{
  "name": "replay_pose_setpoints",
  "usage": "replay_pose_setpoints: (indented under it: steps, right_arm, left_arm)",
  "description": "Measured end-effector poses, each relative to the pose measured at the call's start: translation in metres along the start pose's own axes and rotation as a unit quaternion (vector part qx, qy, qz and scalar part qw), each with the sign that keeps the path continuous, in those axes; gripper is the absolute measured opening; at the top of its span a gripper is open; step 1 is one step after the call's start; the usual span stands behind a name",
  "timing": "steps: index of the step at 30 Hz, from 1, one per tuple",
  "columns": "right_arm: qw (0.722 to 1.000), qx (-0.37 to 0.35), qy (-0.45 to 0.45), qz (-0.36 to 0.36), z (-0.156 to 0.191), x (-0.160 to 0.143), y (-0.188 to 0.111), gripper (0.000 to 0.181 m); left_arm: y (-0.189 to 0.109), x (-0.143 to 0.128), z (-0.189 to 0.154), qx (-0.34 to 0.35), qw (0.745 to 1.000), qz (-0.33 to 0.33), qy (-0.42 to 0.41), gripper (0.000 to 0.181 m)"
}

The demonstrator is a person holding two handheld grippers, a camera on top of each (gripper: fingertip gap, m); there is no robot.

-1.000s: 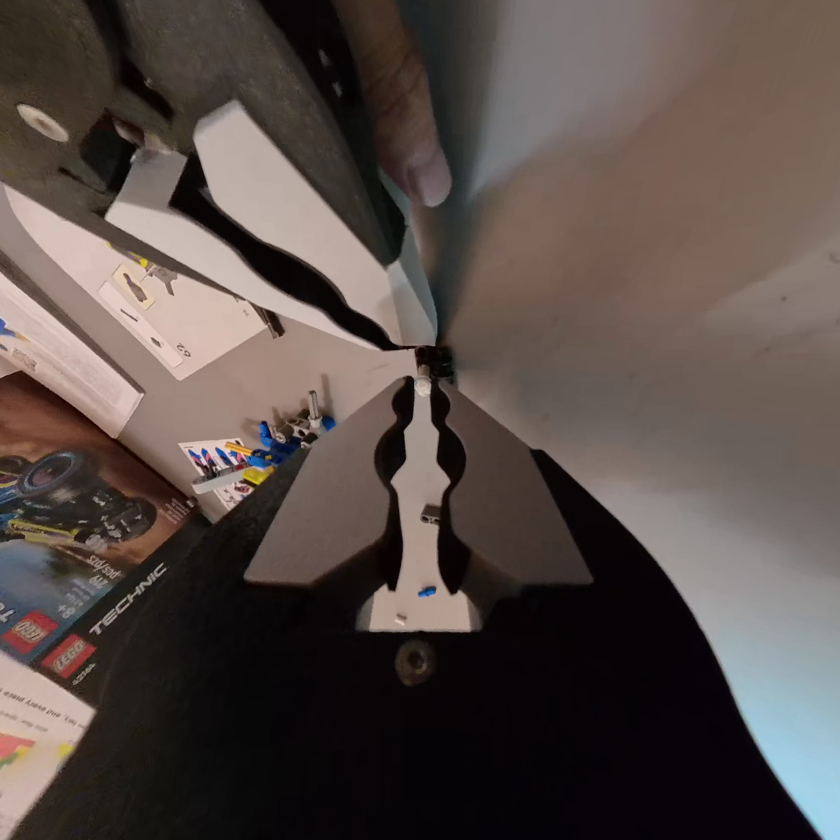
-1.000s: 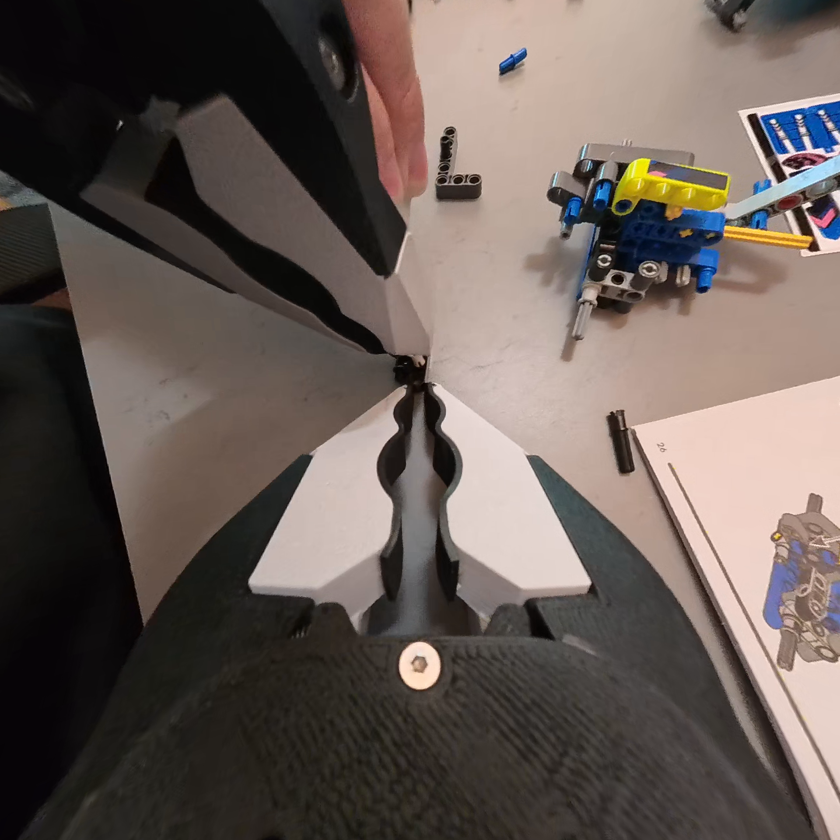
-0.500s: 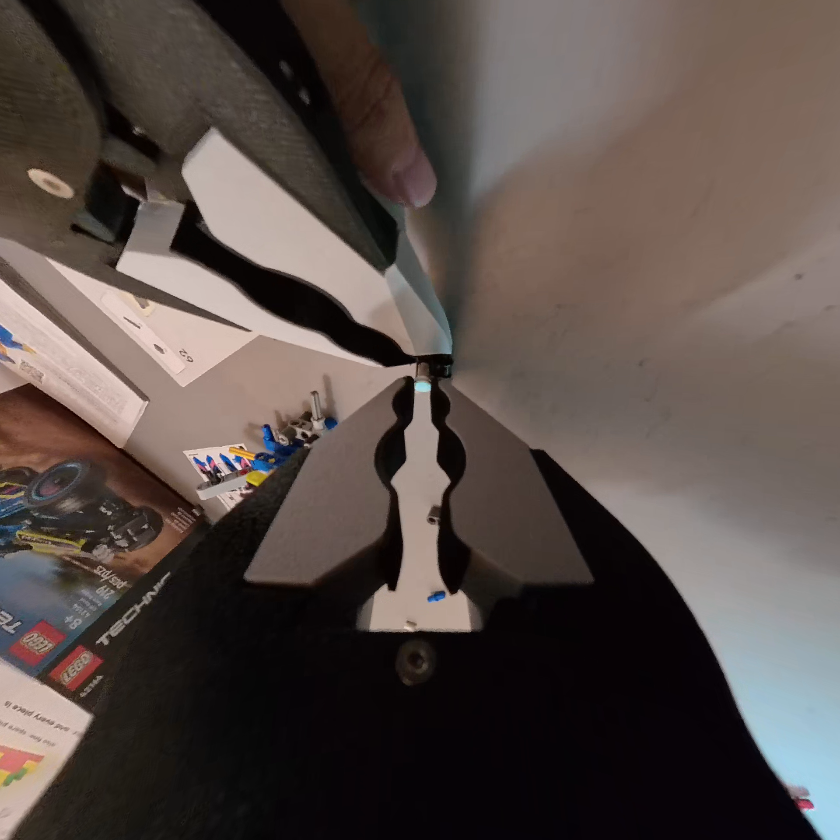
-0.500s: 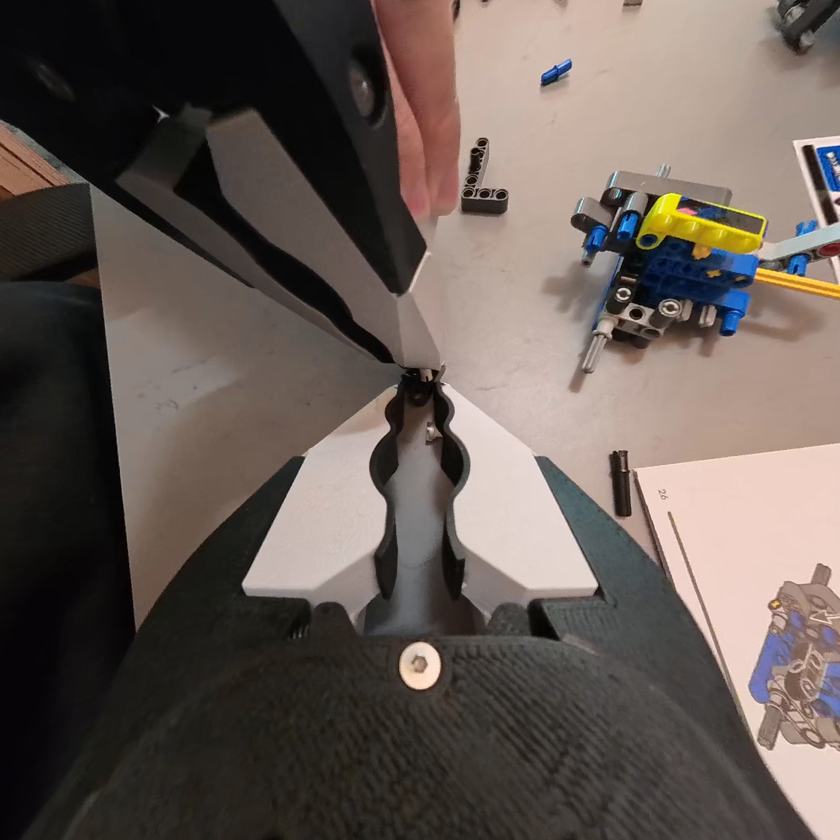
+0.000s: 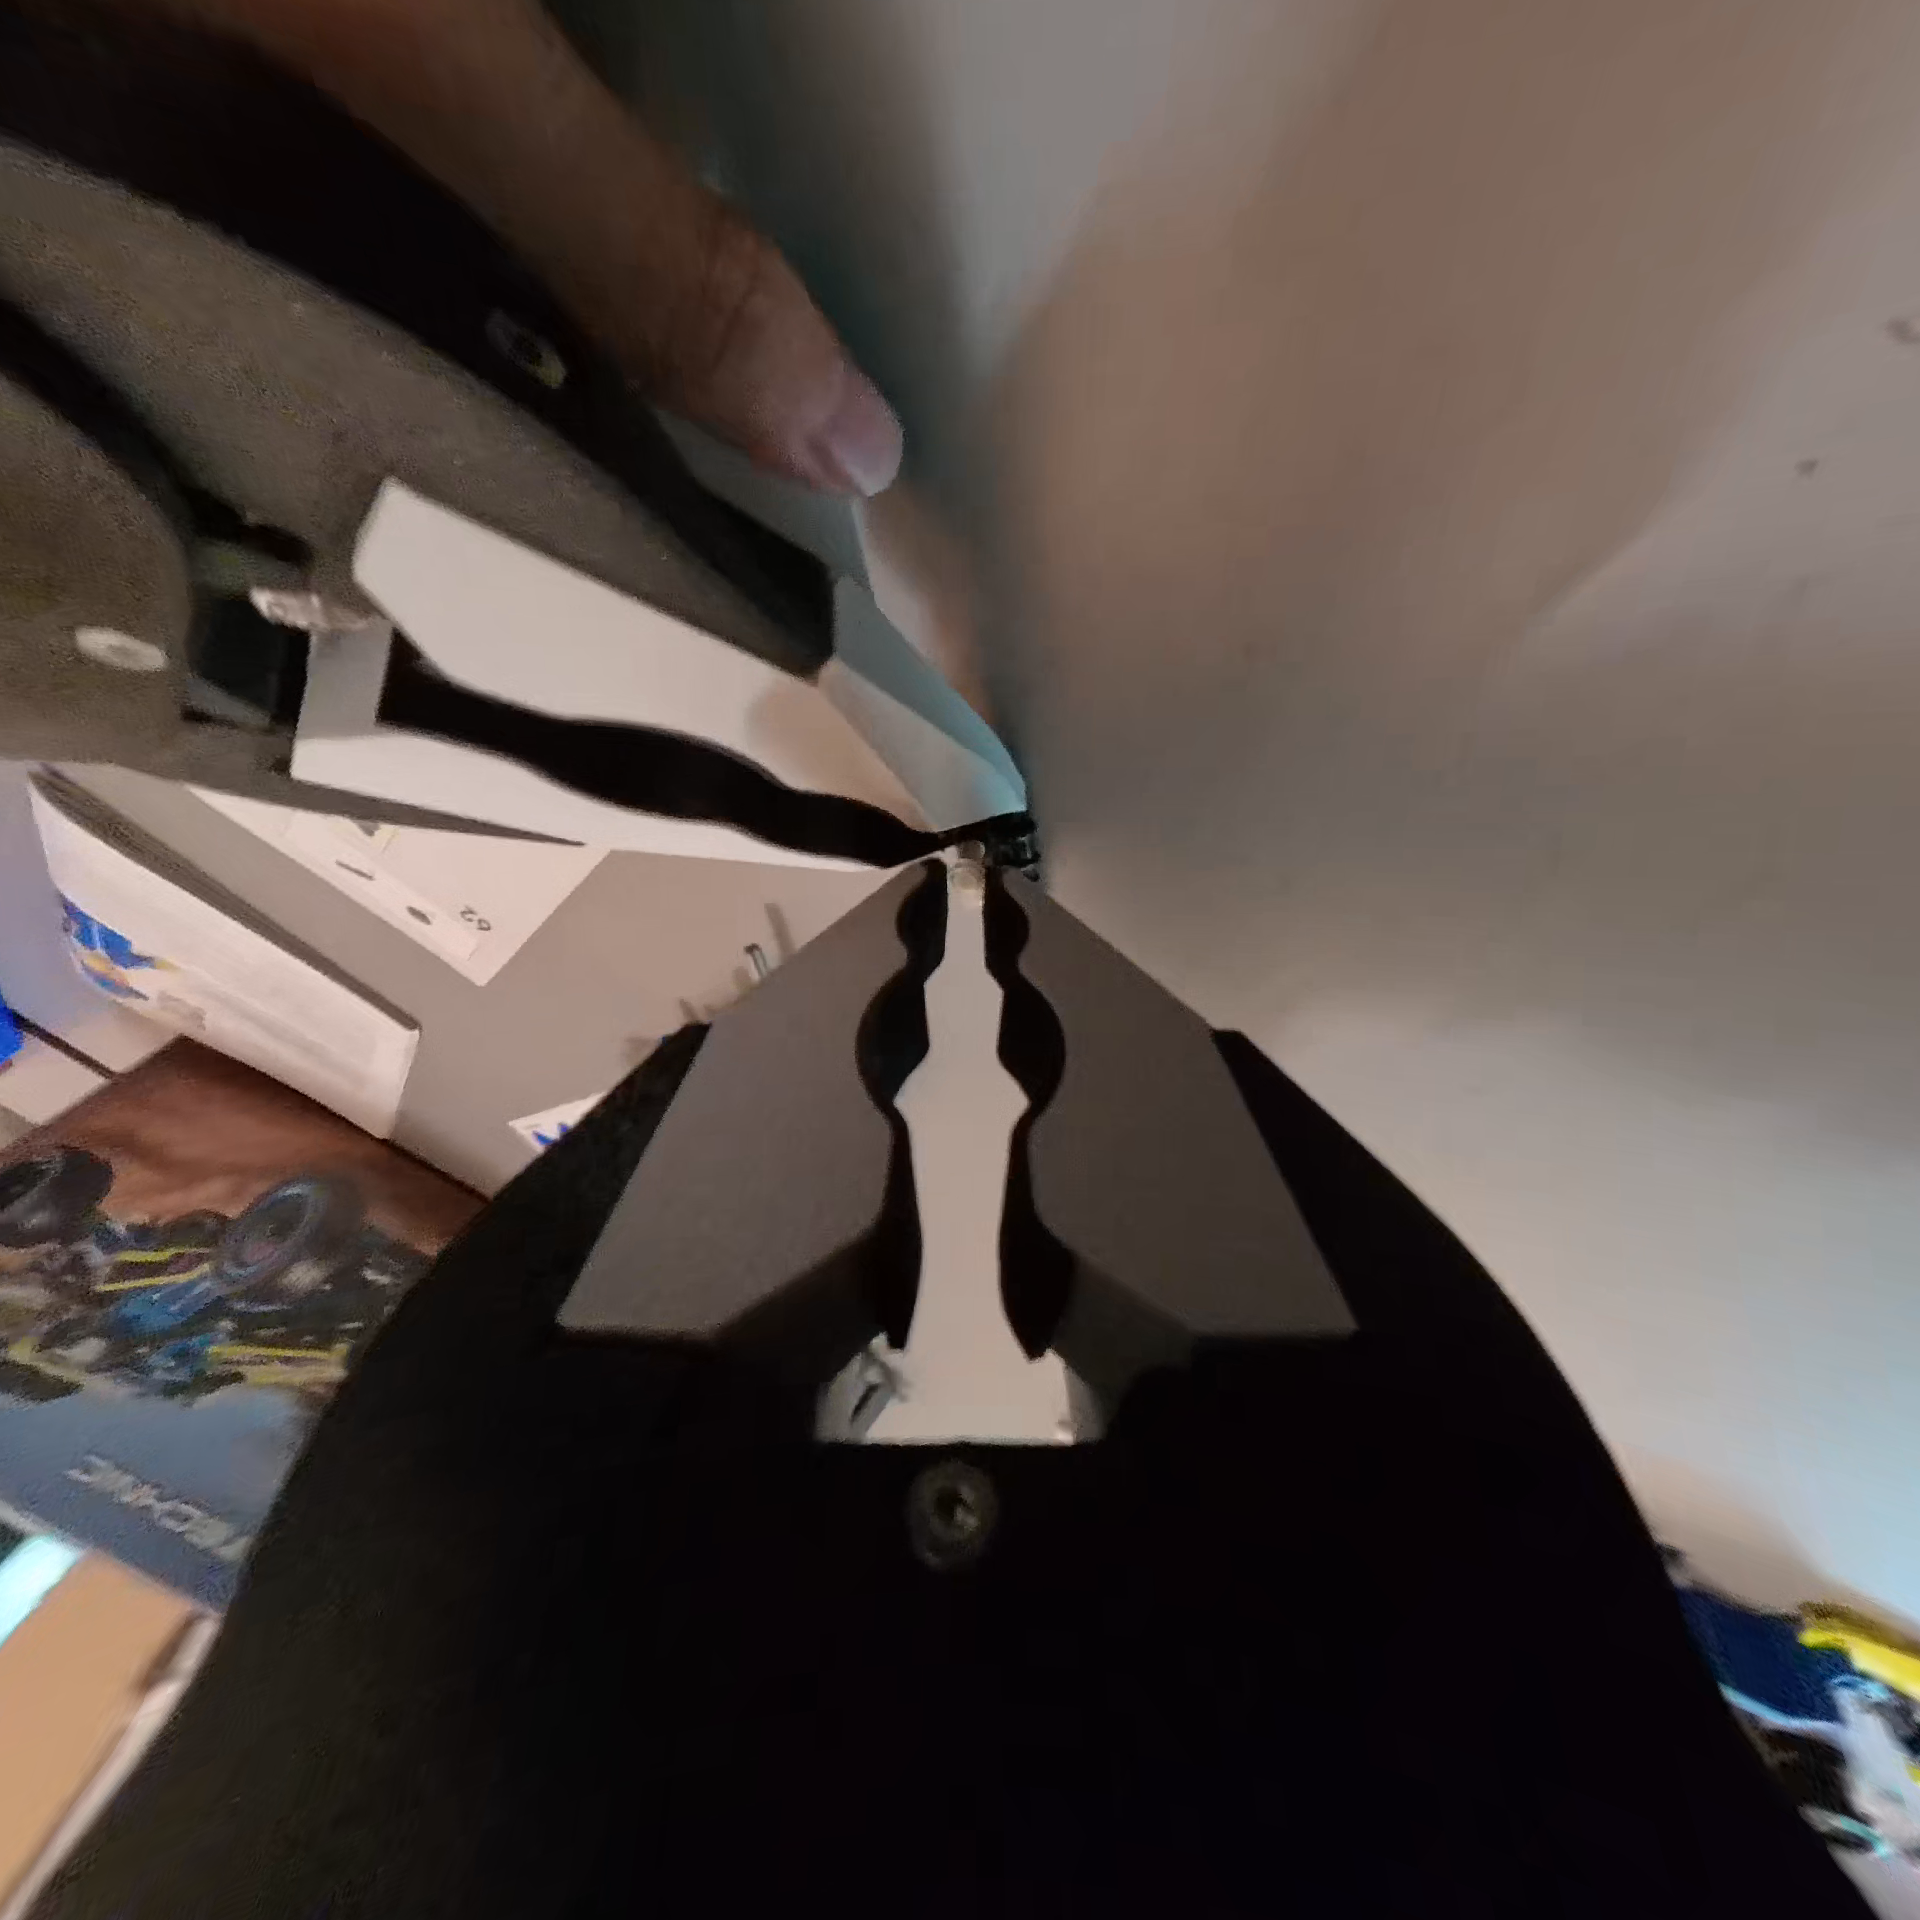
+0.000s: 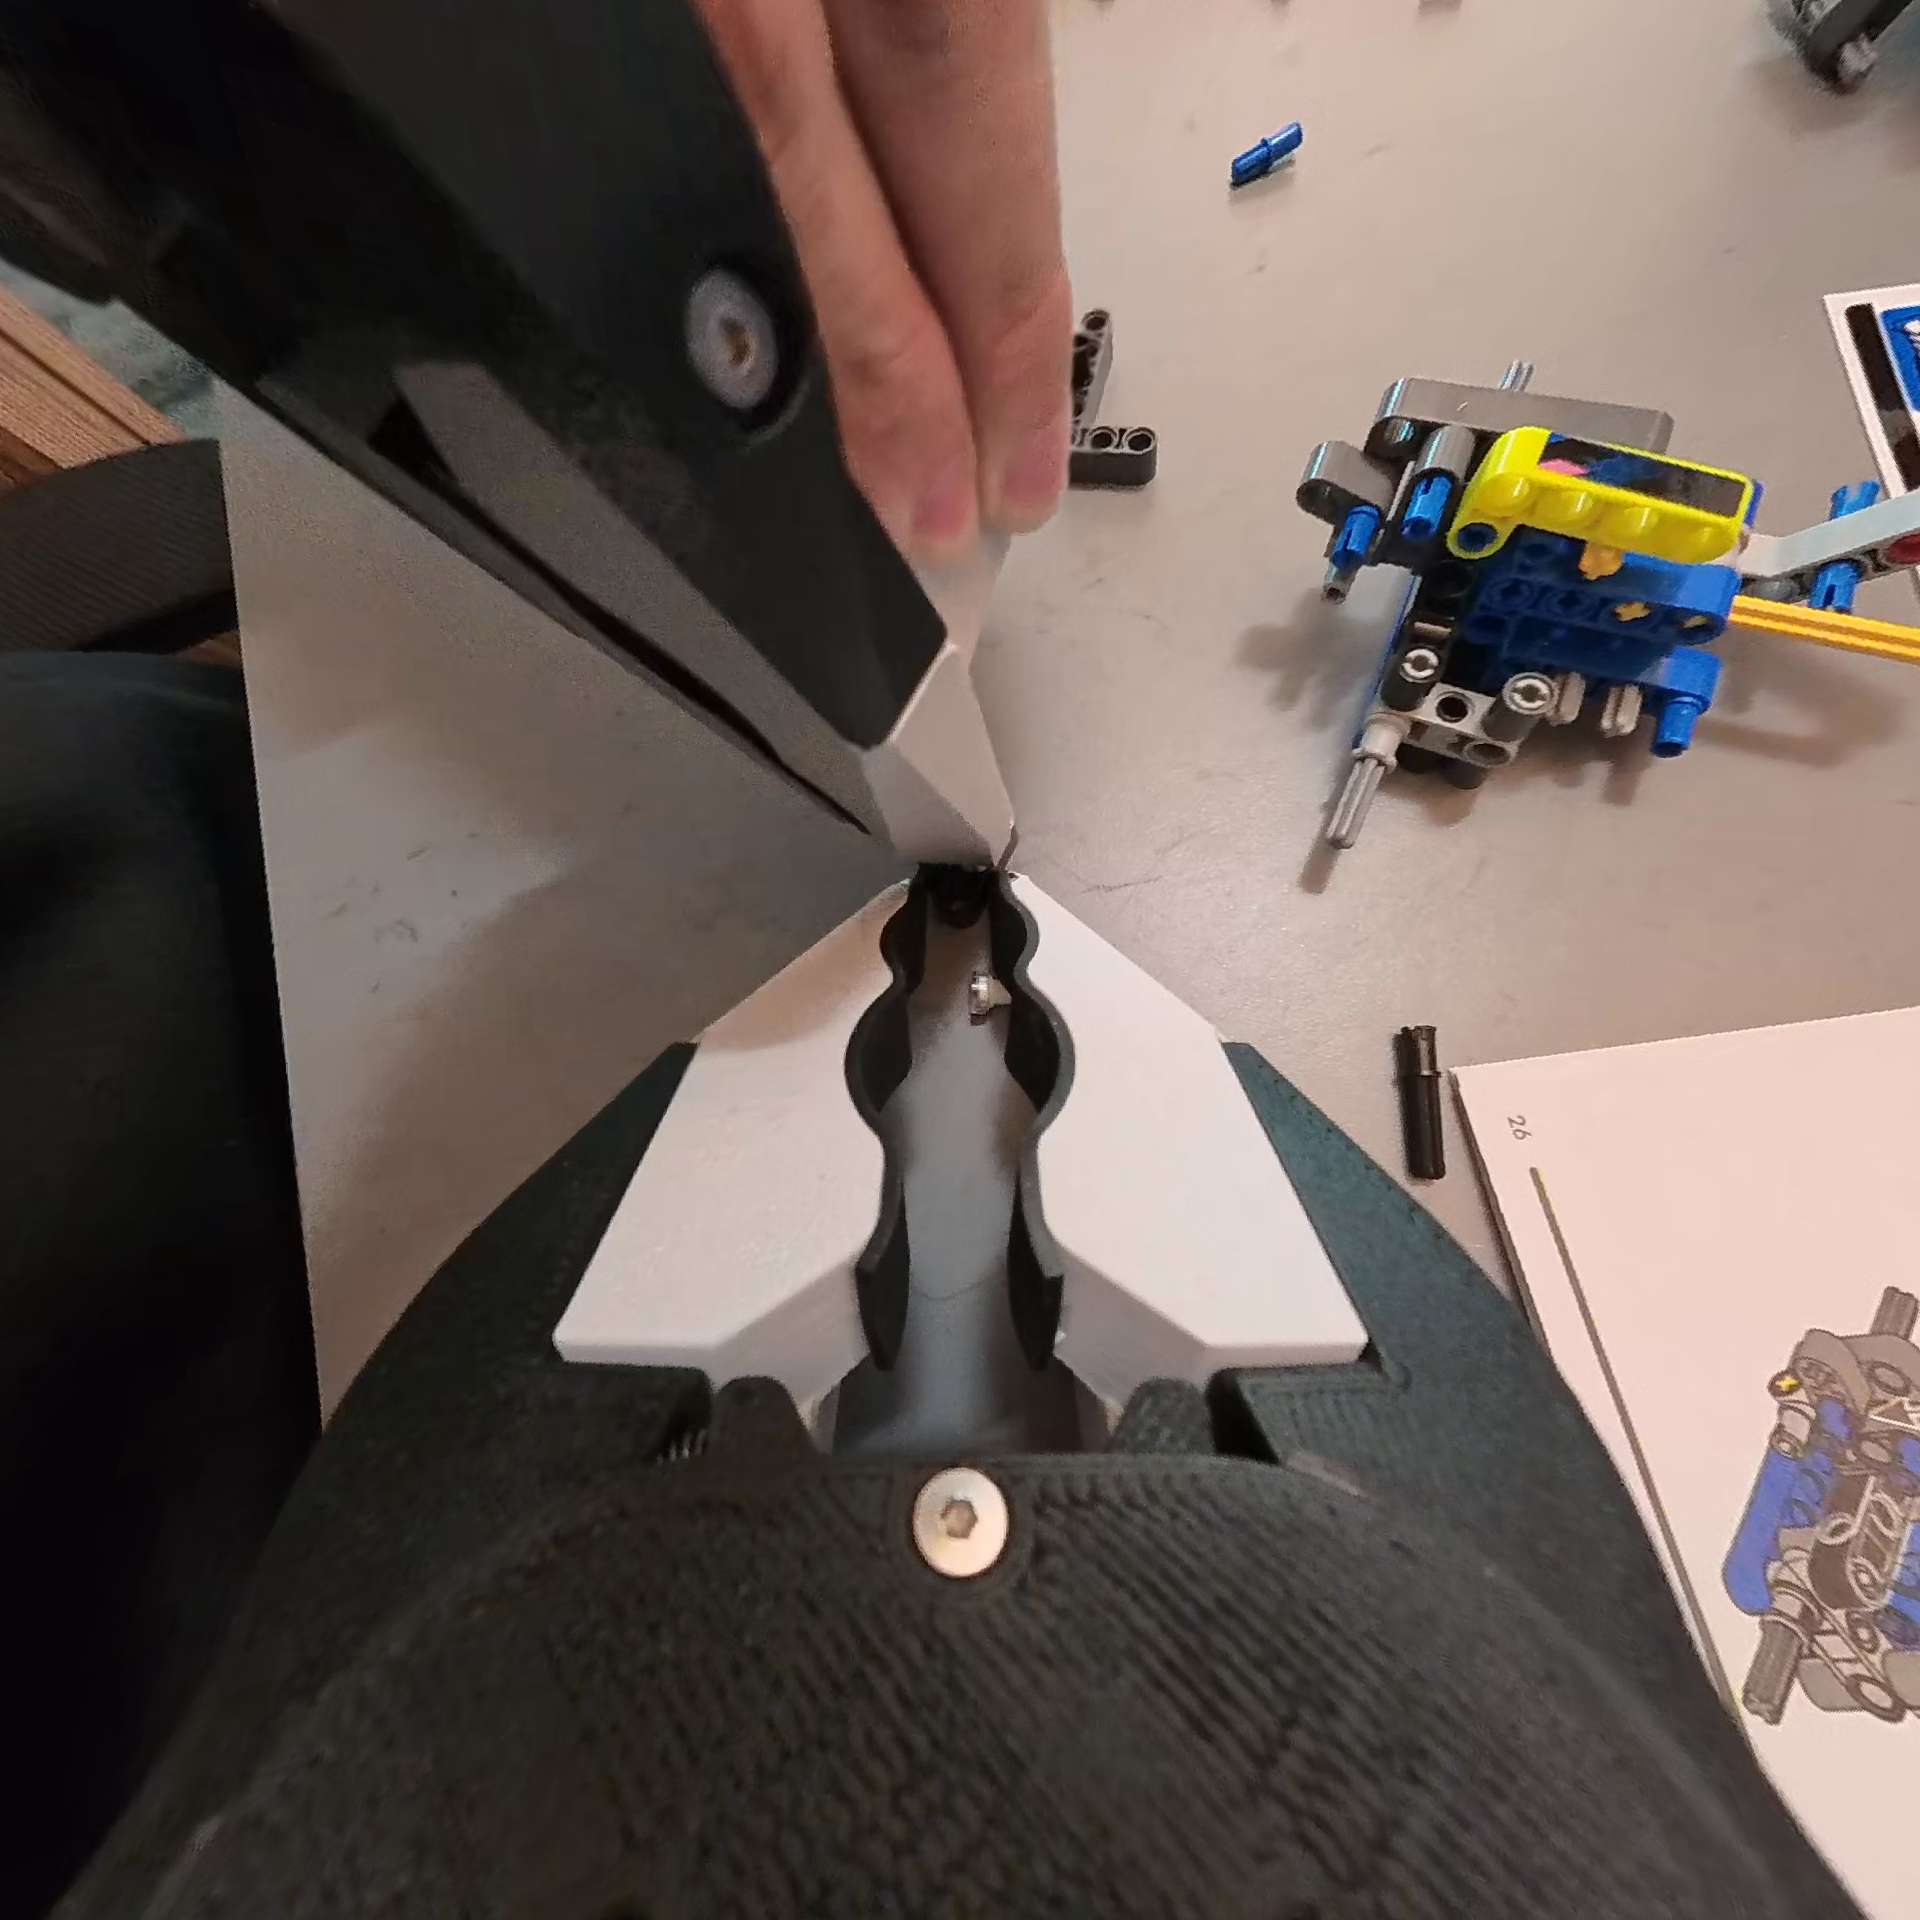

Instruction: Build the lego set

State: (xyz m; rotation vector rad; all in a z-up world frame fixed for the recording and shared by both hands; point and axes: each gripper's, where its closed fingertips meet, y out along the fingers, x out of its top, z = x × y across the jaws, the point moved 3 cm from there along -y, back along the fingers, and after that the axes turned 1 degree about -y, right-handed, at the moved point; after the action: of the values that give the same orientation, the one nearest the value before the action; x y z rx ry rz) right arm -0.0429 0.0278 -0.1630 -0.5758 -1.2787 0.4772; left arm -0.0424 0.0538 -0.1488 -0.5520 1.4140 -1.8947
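Note:
My left gripper [image 5: 966, 883] and right gripper [image 6: 961, 894] meet tip to tip above the grey table [image 6: 1195, 790]. The left one is shut on a small light grey piece [image 5: 966, 868]. The right one is shut on a small black piece [image 6: 956, 899], which also shows in the left wrist view [image 5: 1013, 831]. The two pieces touch; how they join is hidden. Another small grey piece [image 6: 982, 997] shows in the gap between the right fingers. The partly built blue and yellow model [image 6: 1558, 592] lies on the table to the right.
An open instruction booklet [image 6: 1714, 1299] lies at the right, a black pin [image 6: 1421, 1101] beside it. A black L-beam [image 6: 1107, 436], a blue pin [image 6: 1265, 154] and a sticker sheet [image 6: 1881, 364] lie farther off. The set's box [image 5: 156, 1299] is left of the left gripper. The tips of both grippers are at nearly the same place. From either gripper's tips it is about 8 cm to the black pin [image 6: 1421, 1101].
Both grippers stay tip to tip. The left gripper has tilted steeper and both have shifted over the table. A small grey piece now shows in the right gripper's gap.

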Motion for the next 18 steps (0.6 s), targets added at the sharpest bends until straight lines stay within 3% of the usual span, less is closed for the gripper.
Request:
replay_pose_setpoints:
  steps: [4,6,10,18]
  right_arm:
    - [1.000,-0.002,-0.002,0.000,0.0002,0.0001,0.0000,0.011]
    - [1.000,-0.005,-0.002,0.001,-0.0005,-0.0003,0.0000,0.009]
    - [1.000,-0.004,0.002,0.000,-0.0011,-0.0001,-0.0002,0.009]
    - [1.000,-0.004,0.008,-0.001,-0.0020,-0.0001,-0.0005,0.008]
  left_arm:
    - [0.0005,0.0041,-0.0014,0.014,0.992,0.057,0.112,0.004]
    - [0.0014,0.0040,-0.0006,0.003,0.989,0.067,0.128,0.004]
    - [0.0028,0.0019,0.0005,-0.012,0.997,0.020,0.075,0.004]
    - [0.0027,-0.0034,-0.0008,0.018,0.996,-0.039,-0.075,0.007]
